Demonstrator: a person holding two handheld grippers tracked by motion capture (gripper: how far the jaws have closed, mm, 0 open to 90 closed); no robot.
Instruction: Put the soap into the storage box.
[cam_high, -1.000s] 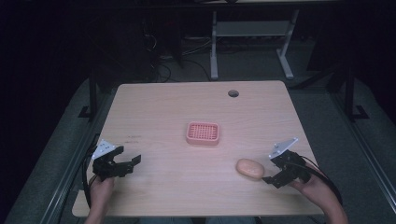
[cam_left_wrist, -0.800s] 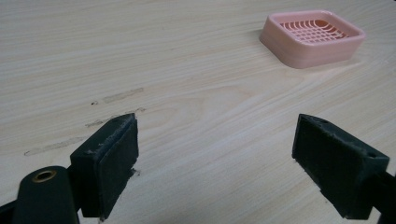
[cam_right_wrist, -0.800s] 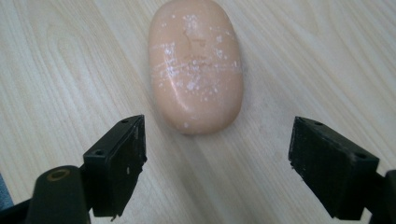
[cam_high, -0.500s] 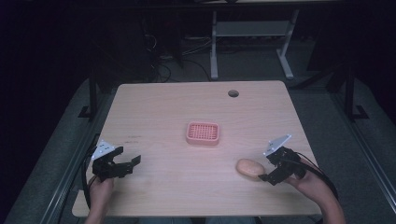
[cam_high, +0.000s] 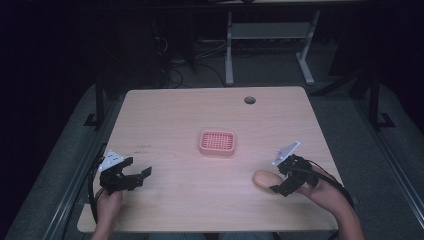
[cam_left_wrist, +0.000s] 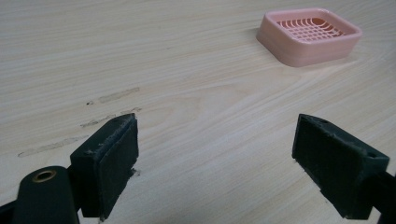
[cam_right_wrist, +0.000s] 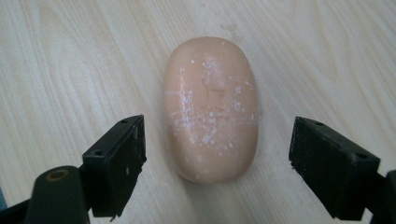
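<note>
A peach oval soap bar (cam_high: 265, 178) (cam_right_wrist: 211, 107) lies flat on the wooden table (cam_high: 210, 120) near its front right. My right gripper (cam_high: 281, 181) (cam_right_wrist: 219, 170) is open just right of the bar, its jaws straddling the bar's near end without touching it. A pink soap dish (cam_high: 217, 142) (cam_left_wrist: 309, 35) with a grid floor sits at the table's middle, with nothing in it. My left gripper (cam_high: 142, 176) (cam_left_wrist: 224, 165) hovers open over bare wood at the front left, pointing toward the dish, with nothing between its jaws.
A round cable hole (cam_high: 249, 100) is in the table's far right part. Faint scuff marks (cam_left_wrist: 100, 109) streak the wood ahead of the left gripper. Beyond the table's far edge stands a white desk frame (cam_high: 270, 45) on a dark floor.
The right gripper has moved left toward the soap bar until its jaws flank the bar's end. The left gripper has shifted only slightly.
</note>
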